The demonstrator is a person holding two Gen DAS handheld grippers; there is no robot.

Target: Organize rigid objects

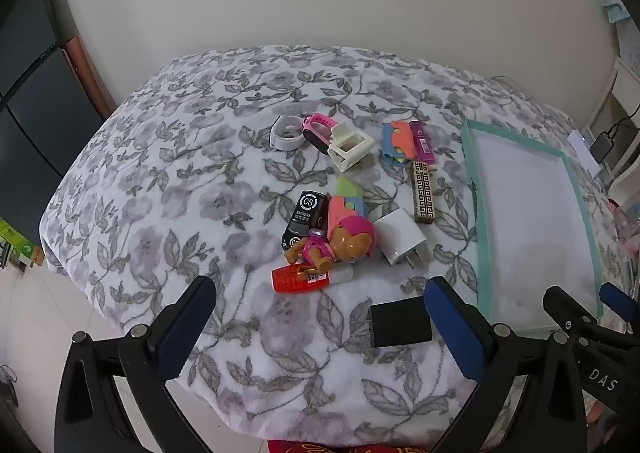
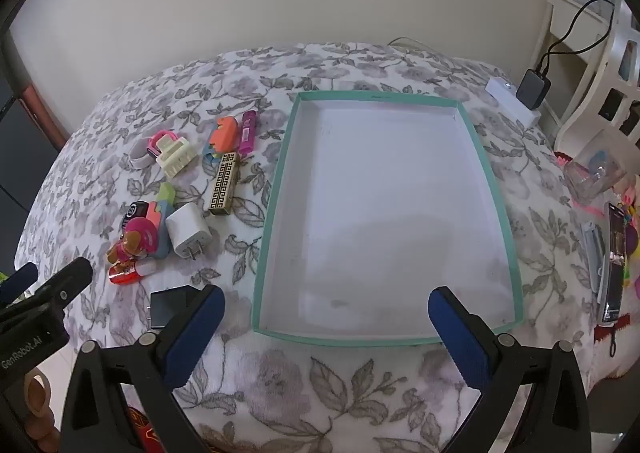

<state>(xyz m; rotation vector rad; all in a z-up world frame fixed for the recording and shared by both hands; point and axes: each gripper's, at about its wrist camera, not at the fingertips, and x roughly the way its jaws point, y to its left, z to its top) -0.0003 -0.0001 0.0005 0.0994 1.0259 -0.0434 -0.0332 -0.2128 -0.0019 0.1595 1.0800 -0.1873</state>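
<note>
so, nothing sorted yet | tray (image 2: 280,181) bare inside | toys, chargers, watches piled on bedspread (image 1: 160,173) left of tray | black charger (image 1: 400,327) nearest | left gripper (image 1: 320,321) spread, holding nothing | right gripper (image 2: 326,327) spread above tray's near edge | i judge all left to do

A floral blanket (image 2: 320,381) fills the middle of the frame. At upper right, a dark adapter (image 2: 533,89) with 1 black cable (image 2: 568,29) sits on a white power strip (image 2: 512,101).

Both our grippers spread wide, holding nothing.
Our left gripper (image 1: 320,317) and right gripper (image 2: 326,325) hang side by side, blue pads (image 1: 456,329) parted, fingers pointing forward.
</note>
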